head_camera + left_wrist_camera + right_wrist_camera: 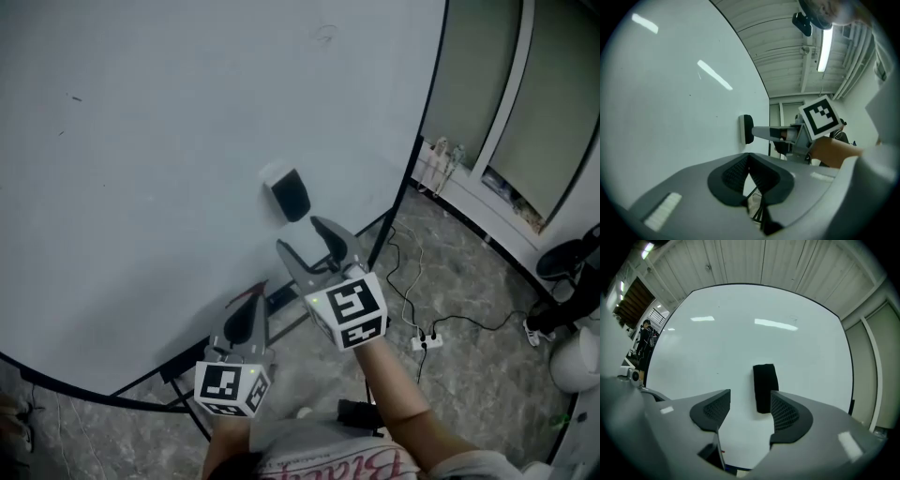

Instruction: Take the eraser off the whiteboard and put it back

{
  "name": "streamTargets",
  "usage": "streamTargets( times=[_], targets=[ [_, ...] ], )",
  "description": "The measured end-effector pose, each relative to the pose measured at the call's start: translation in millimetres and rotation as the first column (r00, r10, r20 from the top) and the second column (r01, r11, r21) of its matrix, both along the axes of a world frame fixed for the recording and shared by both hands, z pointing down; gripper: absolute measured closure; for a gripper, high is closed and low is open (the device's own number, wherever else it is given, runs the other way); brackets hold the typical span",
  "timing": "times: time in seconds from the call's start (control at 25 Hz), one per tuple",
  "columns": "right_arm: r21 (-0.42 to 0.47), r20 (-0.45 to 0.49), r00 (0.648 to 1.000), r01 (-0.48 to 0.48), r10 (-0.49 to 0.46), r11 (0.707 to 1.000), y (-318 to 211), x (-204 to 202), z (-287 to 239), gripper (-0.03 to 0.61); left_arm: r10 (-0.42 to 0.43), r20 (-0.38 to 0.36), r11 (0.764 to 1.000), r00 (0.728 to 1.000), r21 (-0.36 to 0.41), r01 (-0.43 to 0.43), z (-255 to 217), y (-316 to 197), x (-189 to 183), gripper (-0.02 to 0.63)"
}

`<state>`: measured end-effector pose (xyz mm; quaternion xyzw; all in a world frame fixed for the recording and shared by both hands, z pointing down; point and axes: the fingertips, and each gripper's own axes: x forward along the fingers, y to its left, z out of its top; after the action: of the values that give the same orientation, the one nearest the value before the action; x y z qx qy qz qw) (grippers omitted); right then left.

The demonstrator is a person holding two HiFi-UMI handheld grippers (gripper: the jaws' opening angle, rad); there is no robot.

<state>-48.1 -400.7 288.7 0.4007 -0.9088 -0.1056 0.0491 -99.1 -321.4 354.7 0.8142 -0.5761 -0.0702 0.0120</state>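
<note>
Whiteboard: one, upright on a dark stand; its face is almost bare, with only a few faint marks.
Left claw: low in front of the whiteboard, near its bottom edge; the pads are pressed together at the tips and nothing is between them.
Right claw: in front of the whiteboard's lower right part, pointing at its face. The pads are spread wide and pinch nothing. The tips stand just short of the eraser, and I cannot tell if one tip touches it.
Marker cubes: two, one on each claw.
Eraser: one, dark, stuck flat on the whiteboard's face in the lower right part, with its long side running up and down.
Eraser, how it will handle: I judge it is light, with a stiff dark shell outside and a soft wiping face against the whiteboard. Probably a magnet holds it, so it may slide along the smooth face before it comes off. It does not look fragile.
Eraser, where to take hold: across the two long sides of the shell, near the middle, with the pads square to the whiteboard; then pull straight away from the whiteboard.
Count: one whiteboard, two claws, two cubes, one eraser.
</note>
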Motion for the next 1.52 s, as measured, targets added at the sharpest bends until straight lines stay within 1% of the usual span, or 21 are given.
streamTargets(
  times=[0.12,0.2,0.36,0.44,0.56,0.76,0.88,1.04,1.2,1.32,1.44,1.52],
  targets=[
    [0.022,-0.016,1.0,-0.012,0.012,1.0,-27.9,-4.8,-6.6,0.313,-0.007,-0.008,1.0,1.0,-0.013,0.007,5.6,-15.0,-3.8,0.615],
    [0.034,-0.03,0.999,-0.022,0.023,0.999,-42.5,-6.4,-9.3,0.311,0.0,-0.013,1.0,1.0,-0.015,0.0,5.1,-22.5,-4.1,0.615],
    [0.032,-0.055,0.998,-0.024,0.026,0.999,-63.5,-10.3,-9.3,0.312,0.021,-0.011,1.0,1.0,-0.011,-0.021,0.9,-35.6,-3.0,0.615],
    [0.033,-0.064,0.998,-0.016,0.018,0.999,-67.8,-14.8,-10.4,0.313,0.033,-0.013,0.999,0.999,-0.011,-0.033,-0.7,-41.7,-3.3,0.615],
    [0.054,-0.069,0.998,0.0,0.004,0.999,-66.4,-17.6,-12.3,0.336,0.055,-0.016,0.998,0.998,-0.003,-0.055,-4.1,-44.8,-1.7,0.615],
    [0.062,-0.067,0.998,-0.005,0.009,0.998,-66.4,-17.8,-12.4,0.348,0.065,-0.019,0.998,0.998,0.002,-0.065,-5.8,-50.1,-5.7,0.615],
    [0.062,-0.069,0.997,-0.011,0.016,0.998,-61.8,-13.7,-10.6,0.348,0.076,-0.014,0.997,0.997,0.006,-0.076,-7.0,-48.7,-3.8,0.615],
    [0.036,-0.045,0.999,-0.023,0.024,0.999,-49.2,-1.5,-3.9,0.348,0.084,-0.014,0.996,0.996,0.009,-0.084,-8.7,-46.1,-3.4,0.615],
    [0.011,-0.024,1.0,-0.015,0.015,1.0,-25.7,7.4,6.4,0.348,0.087,-0.012,0.996,0.996,0.01,-0.087,-9.8,-42.2,-2.5,0.615],
    [-0.022,-0.028,1.0,-0.01,0.009,1.0,-6.2,16.4,16.5,0.348,0.09,-0.008,0.996,0.996,0.015,-0.09,-12.3,-37.9,-0.7,0.615],
    [-0.027,0.031,1.0,0.008,-0.007,1.0,10.5,23.6,22.0,0.347,0.095,-0.003,0.995,0.995,0.018,-0.095,-14.5,-32.9,1.0,0.615],
    [-0.037,0.049,0.999,0.007,-0.005,0.999,18.5,27.7,26.0,0.347,0.098,-0.001,0.995,0.995,0.02,-0.098,-15.9,-32.5,1.4,0.615]
  ],
)
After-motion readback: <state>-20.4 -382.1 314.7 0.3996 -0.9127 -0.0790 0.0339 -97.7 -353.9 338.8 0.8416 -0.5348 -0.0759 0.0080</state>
